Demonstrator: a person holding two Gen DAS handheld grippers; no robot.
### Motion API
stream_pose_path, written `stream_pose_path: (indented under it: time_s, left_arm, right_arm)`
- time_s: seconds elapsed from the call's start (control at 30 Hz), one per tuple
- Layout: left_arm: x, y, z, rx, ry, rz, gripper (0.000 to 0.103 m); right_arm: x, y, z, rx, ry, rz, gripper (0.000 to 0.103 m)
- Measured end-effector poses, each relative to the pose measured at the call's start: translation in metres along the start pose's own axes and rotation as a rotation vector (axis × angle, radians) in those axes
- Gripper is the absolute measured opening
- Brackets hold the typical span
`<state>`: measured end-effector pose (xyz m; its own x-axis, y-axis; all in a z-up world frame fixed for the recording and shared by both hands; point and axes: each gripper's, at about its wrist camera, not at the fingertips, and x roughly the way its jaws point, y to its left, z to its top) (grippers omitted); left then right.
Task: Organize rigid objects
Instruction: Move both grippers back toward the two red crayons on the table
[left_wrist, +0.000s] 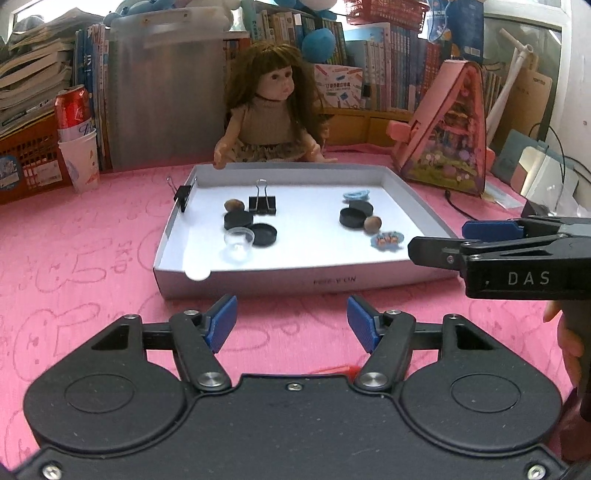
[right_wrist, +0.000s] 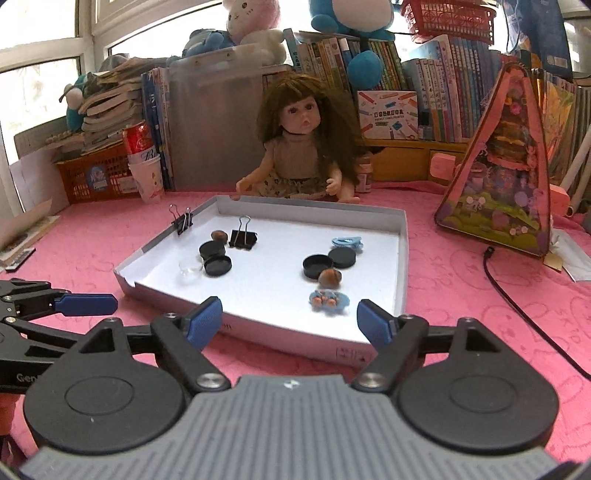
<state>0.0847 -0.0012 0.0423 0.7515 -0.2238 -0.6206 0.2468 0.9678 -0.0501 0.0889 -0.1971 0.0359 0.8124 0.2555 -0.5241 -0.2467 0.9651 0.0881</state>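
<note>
Hovering before the tray, both claws empty: the sort has not begun.

The left claw (left_wrist: 291, 321) and right claw (right_wrist: 290, 321) each stand with jaws apart, holding nothing, just short of the near wall of the white tray (left_wrist: 295, 278) on the pink counter (left_wrist: 74, 258). Ahead-left of the left claw lie a clear cup (left_wrist: 239, 240), two black caps (left_wrist: 238, 219), a nut (left_wrist: 233, 205) and a binder clip (left_wrist: 262, 204); a second clip (left_wrist: 183, 197) grips the left wall. Ahead-right of it lie two more black caps (left_wrist: 352, 217), a nut (left_wrist: 372, 223) and two blue pieces (left_wrist: 386, 240). The next move probably calls for lifting a claw over the near wall, then descending on one item. The doll (left_wrist: 273, 122) behind the tray and the other claw alongside limit the approach.
</note>
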Motion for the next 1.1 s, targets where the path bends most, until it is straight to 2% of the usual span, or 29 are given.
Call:
stream_pose_path:
  time_s: [0.47,0.63,0.77,1.1]
  left_arm:
    - [0.004,-0.006,-0.026,-0.014,0.062,-0.018,0.063]
    - [0.008,-0.004,-0.030,-0.029,0.079,-0.024,0.060]
    - [0.008,-0.002,-0.031,-0.012,0.077,-0.005,0.059]
    - [0.004,0.002,-0.033,0.010,0.078,0.035,0.059]
  right_arm:
    - [-0.012,0.005,-0.037,-0.057,0.024,-0.023,0.088]
    - [-0.012,0.004,-0.045,-0.053,0.036,-0.027,0.088]
    - [-0.013,0.005,-0.051,-0.056,0.046,-0.027,0.088]
    - [-0.016,0.019,-0.060,-0.080,0.048,0.035,0.088]
